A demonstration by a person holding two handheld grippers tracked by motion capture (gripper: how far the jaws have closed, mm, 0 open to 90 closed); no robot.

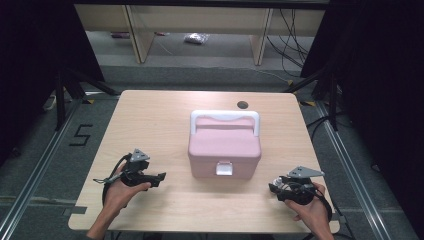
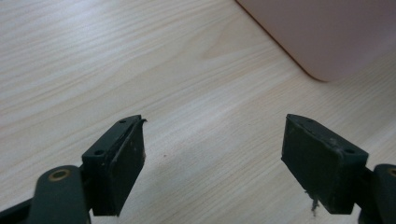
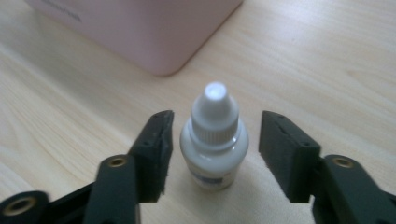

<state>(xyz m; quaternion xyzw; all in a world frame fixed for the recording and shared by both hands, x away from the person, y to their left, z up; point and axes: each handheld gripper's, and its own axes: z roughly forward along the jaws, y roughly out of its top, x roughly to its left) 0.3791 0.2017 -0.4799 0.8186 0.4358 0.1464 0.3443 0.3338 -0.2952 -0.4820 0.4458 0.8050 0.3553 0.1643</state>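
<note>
Wooden table [image 1: 150, 120]: pink lidded box [image 1: 225, 149] at centre. Right gripper [image 3: 215, 140], near right, jaws apart around small white dropper bottle [image 3: 214, 140], not touching. Left gripper [image 2: 212, 154], near left, jaws apart, empty.

My right gripper [image 3: 212, 140] straddles the bottle [image 3: 214, 149], whose label is half hidden low on its body and too blurred to read. The box [image 3: 140, 28] is cut off by the top edge in both gripper views, so I see just 1 corner of it. In the high view the bottle is hidden behind my right gripper.
</note>
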